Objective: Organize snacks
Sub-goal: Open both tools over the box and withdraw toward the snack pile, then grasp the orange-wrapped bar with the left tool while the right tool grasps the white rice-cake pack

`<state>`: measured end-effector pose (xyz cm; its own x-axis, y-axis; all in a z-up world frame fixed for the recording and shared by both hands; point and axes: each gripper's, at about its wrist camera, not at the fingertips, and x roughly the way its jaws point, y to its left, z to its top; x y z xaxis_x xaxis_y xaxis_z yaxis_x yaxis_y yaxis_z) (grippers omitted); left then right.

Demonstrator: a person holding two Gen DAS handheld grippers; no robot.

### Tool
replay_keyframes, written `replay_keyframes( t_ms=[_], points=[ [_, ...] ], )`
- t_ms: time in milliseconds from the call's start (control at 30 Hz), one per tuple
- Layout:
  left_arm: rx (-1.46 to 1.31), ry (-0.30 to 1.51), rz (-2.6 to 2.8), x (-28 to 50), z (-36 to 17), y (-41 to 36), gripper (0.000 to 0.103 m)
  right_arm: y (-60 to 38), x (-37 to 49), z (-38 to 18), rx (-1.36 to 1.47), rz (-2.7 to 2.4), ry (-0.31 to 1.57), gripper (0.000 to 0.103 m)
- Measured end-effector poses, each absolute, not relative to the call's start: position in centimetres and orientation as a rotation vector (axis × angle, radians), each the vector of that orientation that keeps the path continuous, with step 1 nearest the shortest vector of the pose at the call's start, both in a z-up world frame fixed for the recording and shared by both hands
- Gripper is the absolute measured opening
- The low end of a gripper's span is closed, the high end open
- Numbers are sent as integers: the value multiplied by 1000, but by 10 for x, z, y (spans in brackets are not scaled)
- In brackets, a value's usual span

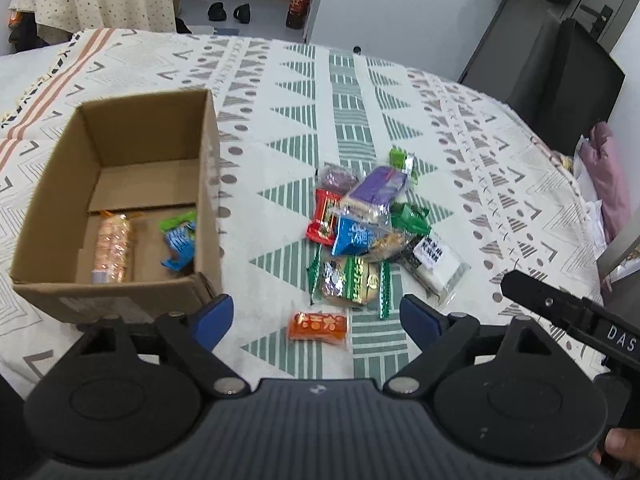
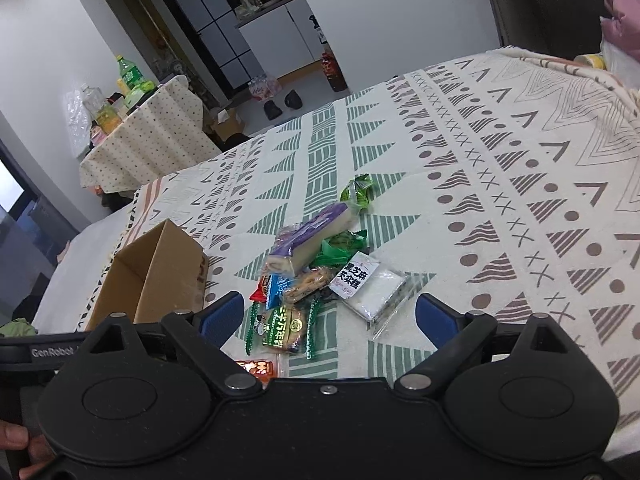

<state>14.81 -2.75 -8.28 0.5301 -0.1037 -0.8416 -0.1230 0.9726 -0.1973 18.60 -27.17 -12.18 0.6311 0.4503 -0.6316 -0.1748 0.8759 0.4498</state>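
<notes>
Snacks (image 1: 360, 232) lie heaped at the centre of the patterned worktop (image 1: 460, 140), right of a cardboard box (image 1: 208, 184).
Both grippers hang released and empty over the near edge: the left gripper (image 1: 316, 314) frames a lone orange packet (image 1: 318, 327) low in the left wrist view, apart from the heap, and the right gripper (image 2: 330, 314) has its blue fingers (image 2: 434, 318) spread either side of a green-edged packet (image 2: 282, 326) and a white sachet (image 2: 370, 284). Inside the box at the left of the left wrist view sit a pale biscuit roll (image 1: 113, 246) and a blue-and-green packet (image 1: 180, 240). A purple-wrapped bar (image 1: 376, 192) tops the heap, with a red packet (image 1: 326, 220) at its left side.
</notes>
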Motion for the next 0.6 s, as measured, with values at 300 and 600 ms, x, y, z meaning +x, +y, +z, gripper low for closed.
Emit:
replay_keyframes(
  t_ms=[300, 600],
  points=[
    [-200, 1074, 32, 162, -115, -46, 76, -276, 198, -144, 372, 403, 834, 80],
    [-164, 1137, 57, 180, -147, -57, 70, -277, 217, -157, 391, 447, 831, 80]
  ],
)
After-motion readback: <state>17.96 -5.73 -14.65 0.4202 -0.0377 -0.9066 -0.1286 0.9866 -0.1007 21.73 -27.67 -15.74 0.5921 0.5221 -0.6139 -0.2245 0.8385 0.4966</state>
